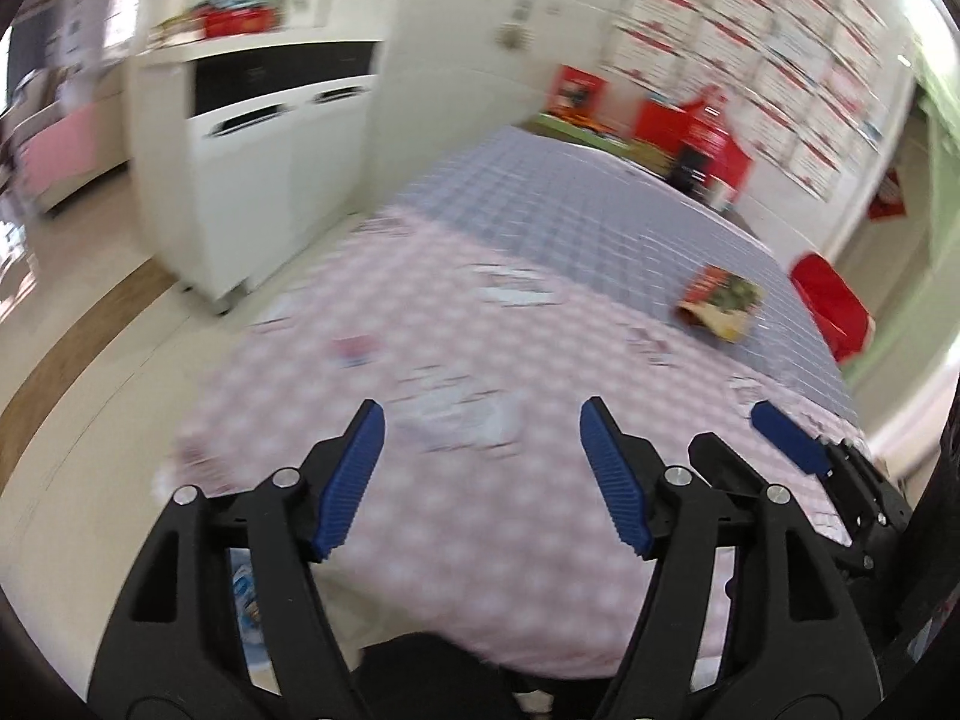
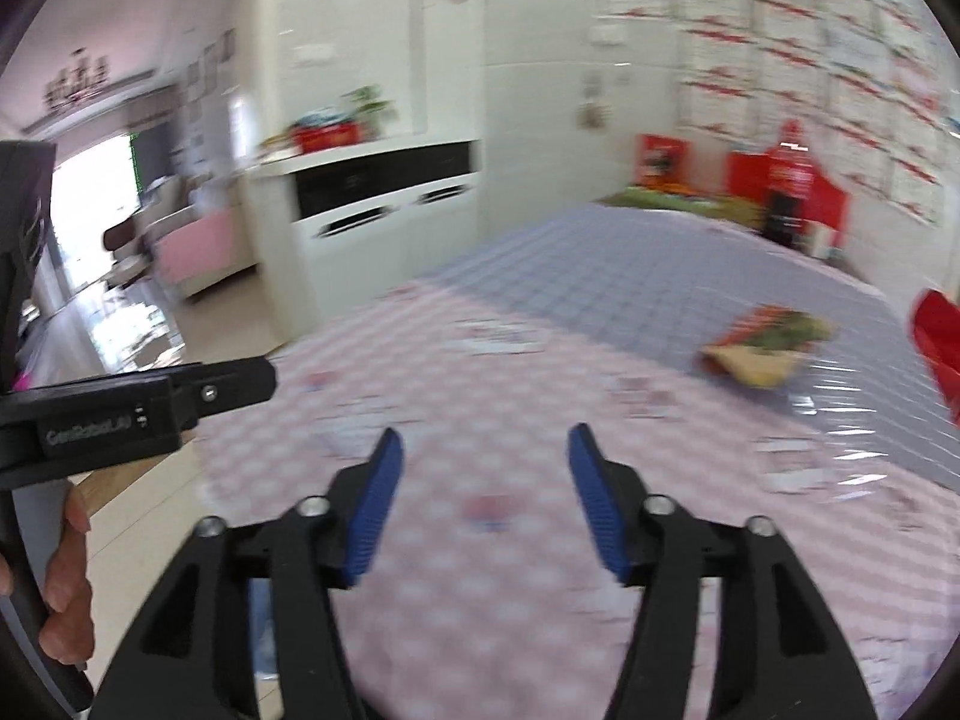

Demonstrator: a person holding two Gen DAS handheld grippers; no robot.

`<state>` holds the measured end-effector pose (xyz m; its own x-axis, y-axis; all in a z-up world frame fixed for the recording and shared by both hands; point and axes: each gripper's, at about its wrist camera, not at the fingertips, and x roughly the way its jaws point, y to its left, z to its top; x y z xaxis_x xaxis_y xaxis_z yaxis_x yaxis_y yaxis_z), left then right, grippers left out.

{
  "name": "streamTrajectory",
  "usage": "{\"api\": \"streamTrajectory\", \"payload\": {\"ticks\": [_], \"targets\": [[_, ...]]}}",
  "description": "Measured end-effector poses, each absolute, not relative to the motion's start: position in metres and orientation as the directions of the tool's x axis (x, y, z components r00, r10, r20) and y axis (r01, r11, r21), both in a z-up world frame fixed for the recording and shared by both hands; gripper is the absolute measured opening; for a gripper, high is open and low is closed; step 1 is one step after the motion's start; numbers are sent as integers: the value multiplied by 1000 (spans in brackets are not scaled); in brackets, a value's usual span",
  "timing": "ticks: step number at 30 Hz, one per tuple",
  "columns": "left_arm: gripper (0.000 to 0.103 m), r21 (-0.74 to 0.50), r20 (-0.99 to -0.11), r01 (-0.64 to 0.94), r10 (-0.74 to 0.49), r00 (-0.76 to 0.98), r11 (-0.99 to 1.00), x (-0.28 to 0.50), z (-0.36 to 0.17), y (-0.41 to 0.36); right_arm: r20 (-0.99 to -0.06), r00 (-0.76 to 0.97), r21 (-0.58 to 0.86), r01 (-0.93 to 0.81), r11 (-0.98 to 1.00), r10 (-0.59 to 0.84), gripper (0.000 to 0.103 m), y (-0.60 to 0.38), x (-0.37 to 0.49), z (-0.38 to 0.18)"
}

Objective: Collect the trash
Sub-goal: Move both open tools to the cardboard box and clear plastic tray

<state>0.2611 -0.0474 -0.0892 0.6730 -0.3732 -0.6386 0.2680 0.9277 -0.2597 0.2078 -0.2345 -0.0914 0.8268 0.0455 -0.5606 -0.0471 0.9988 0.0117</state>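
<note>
A crumpled red, green and yellow snack wrapper [image 1: 720,300] lies on the blue checked part of the table, far right; it also shows in the right wrist view [image 2: 768,345]. My left gripper [image 1: 483,414] is open and empty above the pink checked cloth near the table's front edge. My right gripper [image 2: 486,441] is open and empty, also above the pink cloth. The right gripper's blue fingertip [image 1: 786,435] shows at the right of the left wrist view. The left gripper's body [image 2: 120,408] shows at the left of the right wrist view. Both views are blurred.
The table [image 1: 540,222] has pink checks near and blue checks far. A red chair [image 1: 831,306] stands at its right edge. A white cabinet [image 1: 258,168] stands left of the table. Red boxes [image 1: 702,126] sit at the far end by the wall.
</note>
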Motion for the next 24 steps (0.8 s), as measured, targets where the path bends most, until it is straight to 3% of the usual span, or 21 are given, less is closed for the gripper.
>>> {"api": "streamTrajectory", "payload": {"ticks": [3, 7, 14, 24], "targets": [[75, -244, -642, 368, -434, 632, 897, 269, -90, -110, -550, 834, 0, 55, 999, -46, 87, -291, 209, -90], [76, -234, -661, 429, -467, 588, 872, 280, -93, -172, -551, 821, -18, 169, 985, -151, 92, -359, 211, -92], [78, -239, -688, 457, -482, 543, 856, 309, -102, -254, -637, 736, -40, 265, 963, -229, 95, -454, 227, -116], [80, -266, -724, 414, -463, 510, 871, 354, -122, -312, -718, 663, -75, 229, 971, -212, 97, -488, 284, -143]]}}
